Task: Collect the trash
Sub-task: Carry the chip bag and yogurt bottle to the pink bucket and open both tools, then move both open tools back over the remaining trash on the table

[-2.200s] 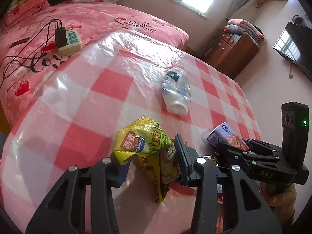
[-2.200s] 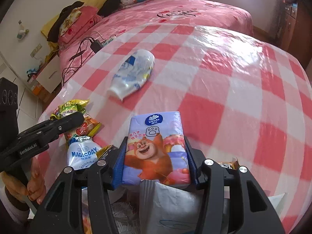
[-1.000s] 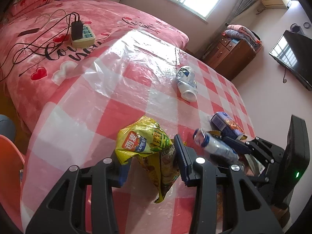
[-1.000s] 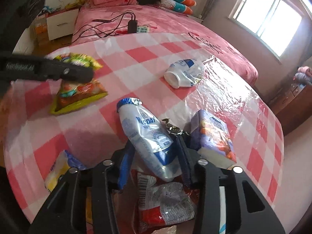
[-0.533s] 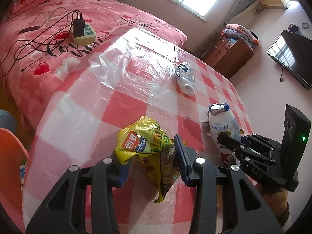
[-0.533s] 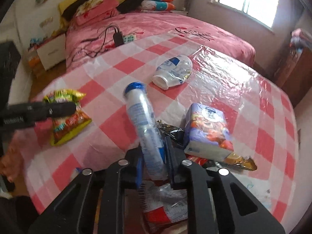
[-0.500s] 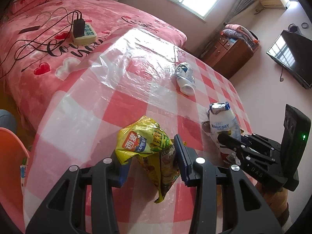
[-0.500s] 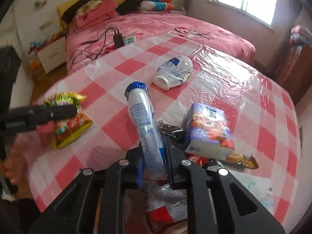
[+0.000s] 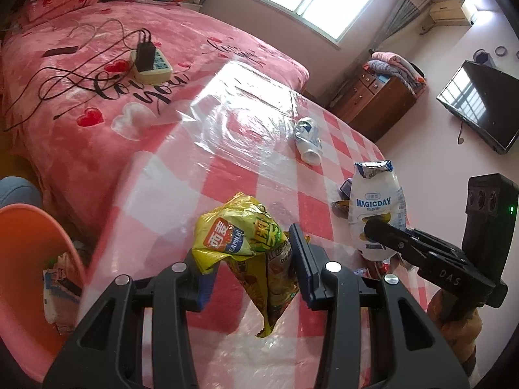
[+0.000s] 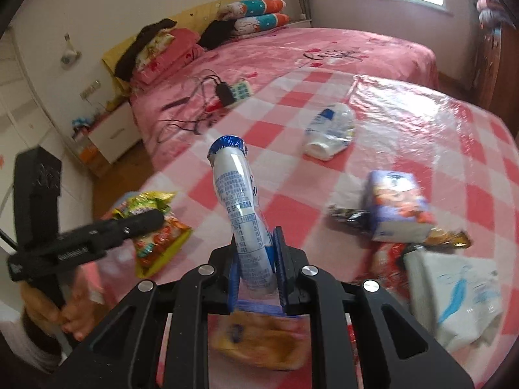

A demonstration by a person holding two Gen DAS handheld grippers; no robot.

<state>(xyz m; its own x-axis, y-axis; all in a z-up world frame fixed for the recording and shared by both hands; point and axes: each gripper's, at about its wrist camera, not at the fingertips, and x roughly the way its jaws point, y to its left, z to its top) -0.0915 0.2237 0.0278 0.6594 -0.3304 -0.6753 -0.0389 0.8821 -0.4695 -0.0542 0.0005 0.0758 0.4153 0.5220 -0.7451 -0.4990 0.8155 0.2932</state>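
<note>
Your left gripper (image 9: 253,272) has its jaws closed on a yellow snack bag (image 9: 246,249), which hangs crumpled between them above the red-and-white checked bench (image 9: 181,175). The bag's lower end dangles free, clear of the bench top. To the left of that gripper, past the bench edge, sits an orange bin (image 9: 29,259) with some wrappers already inside.

Your right gripper (image 10: 256,272) has its jaws pinched narrowly on a white pouch with a blue cap (image 10: 241,214), labelled MAGICDAY in the left wrist view. The pouch stands up and leans slightly away from you, held by its lower end and lifted off the bench.

On the bench, a crushed white bottle (image 10: 331,133) lies on its side toward the far edge, well apart from both grippers. Nearer your right gripper lie a tissue pack with a cartoon print (image 10: 395,207), a dark wrapper (image 10: 347,215) just beside it, and a white plastic bag (image 10: 454,295) at the near right. Beyond the bench is a pink bed (image 9: 97,97) carrying a power strip (image 9: 152,64) with cables.
</note>
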